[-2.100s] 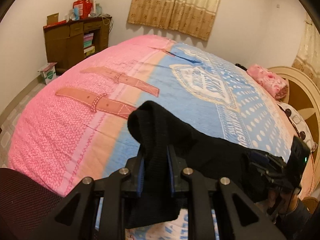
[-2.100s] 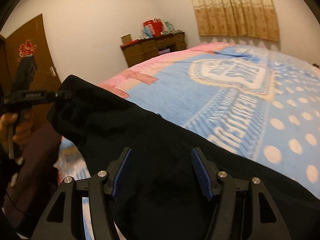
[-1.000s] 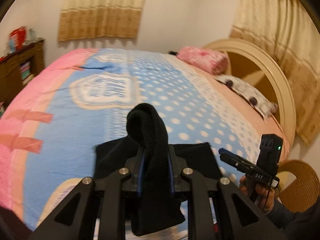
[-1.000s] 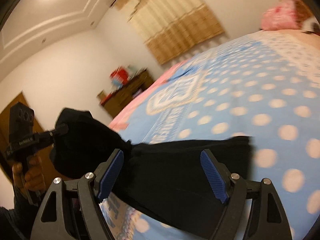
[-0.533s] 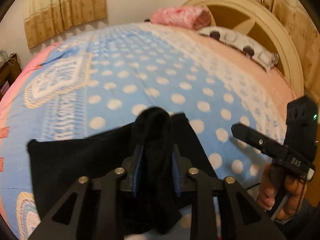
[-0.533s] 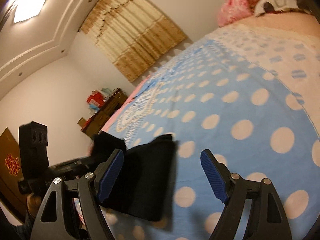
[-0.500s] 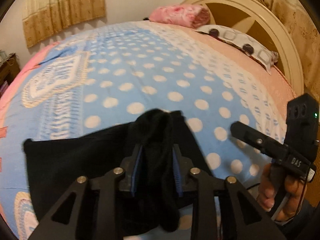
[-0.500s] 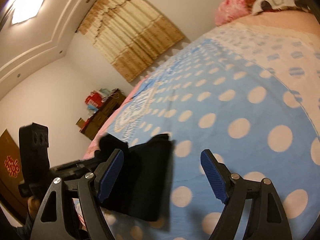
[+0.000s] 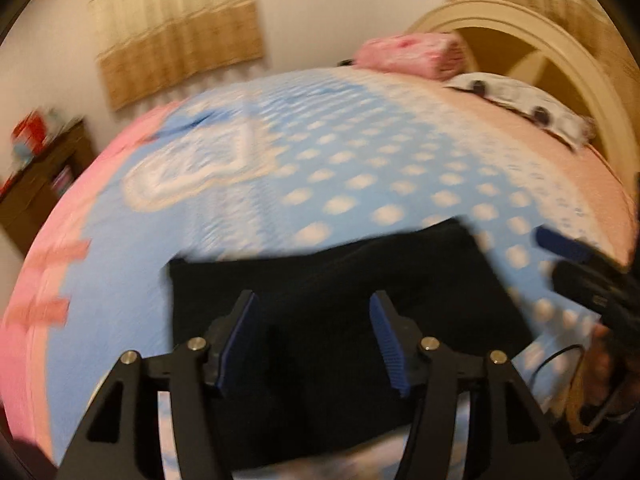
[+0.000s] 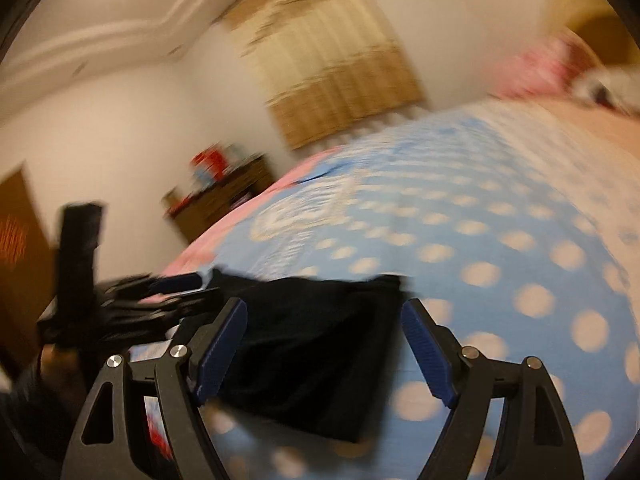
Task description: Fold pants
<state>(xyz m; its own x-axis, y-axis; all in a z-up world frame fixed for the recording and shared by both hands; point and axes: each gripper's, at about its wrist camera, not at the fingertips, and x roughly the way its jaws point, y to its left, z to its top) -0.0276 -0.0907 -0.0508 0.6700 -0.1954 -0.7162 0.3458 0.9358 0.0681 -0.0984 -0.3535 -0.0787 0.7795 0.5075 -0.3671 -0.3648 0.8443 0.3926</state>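
Observation:
The black pants (image 9: 328, 304) lie folded in a flat rectangle on the blue polka-dot bedspread (image 9: 360, 168) near its front edge. My left gripper (image 9: 314, 344) is open and empty, its blue pads just above the near part of the pants. My right gripper (image 10: 324, 352) is open and empty, above the right end of the pants (image 10: 312, 356). The left gripper also shows at the left of the right wrist view (image 10: 176, 284). The right gripper shows at the right edge of the left wrist view (image 9: 568, 256). Both views are blurred.
A pink pillow (image 9: 412, 56) and a spotted pillow (image 9: 520, 104) lie at the arched headboard (image 9: 540, 40). A brown cabinet (image 9: 36, 184) stands by the far wall under a beige curtain (image 9: 176, 32). A brown door (image 10: 16, 248) is at the left.
My left gripper has opened and let go of the pants, which now lie flat on the bed. Both grippers have pulled back a little. My right gripper stays open.

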